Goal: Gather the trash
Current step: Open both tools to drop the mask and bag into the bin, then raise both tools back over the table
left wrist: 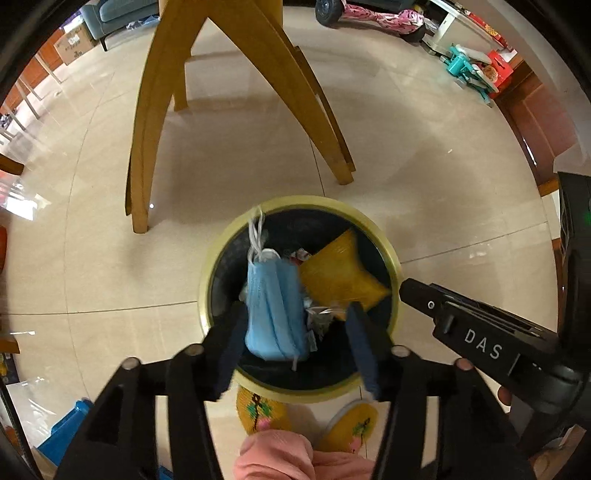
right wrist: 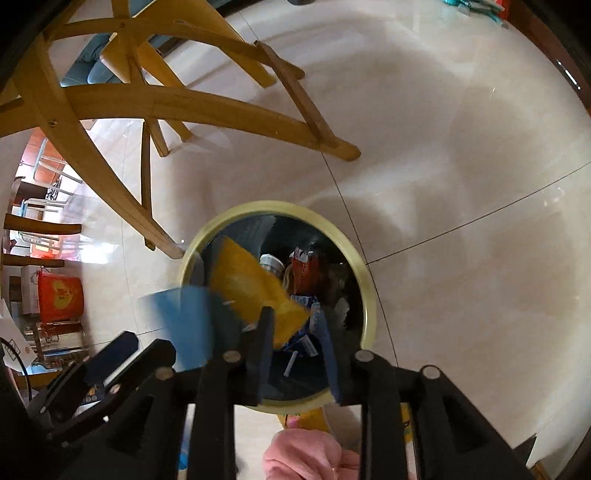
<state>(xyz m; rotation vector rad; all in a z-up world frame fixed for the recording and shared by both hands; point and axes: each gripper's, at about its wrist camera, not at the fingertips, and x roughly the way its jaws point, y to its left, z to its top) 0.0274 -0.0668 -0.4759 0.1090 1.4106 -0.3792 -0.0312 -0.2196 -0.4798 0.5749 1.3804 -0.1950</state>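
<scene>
Wooden table legs [left wrist: 155, 122] standing on the glossy tiled floor [left wrist: 424, 155], pink hoverboard [left wrist: 384, 16] lying far right, teal toy [left wrist: 467, 68] sitting beside it, yellow embroidered slippers [left wrist: 258, 410] showing near.

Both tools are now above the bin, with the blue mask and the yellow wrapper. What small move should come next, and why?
Probably lift both tools straight up, away from the bin. The left tool stands open and the blue mask is loose between its fingers, over the bin's mouth. The right tool is also open, and the yellow wrapper is over the bin, so both pieces seem released.
</scene>
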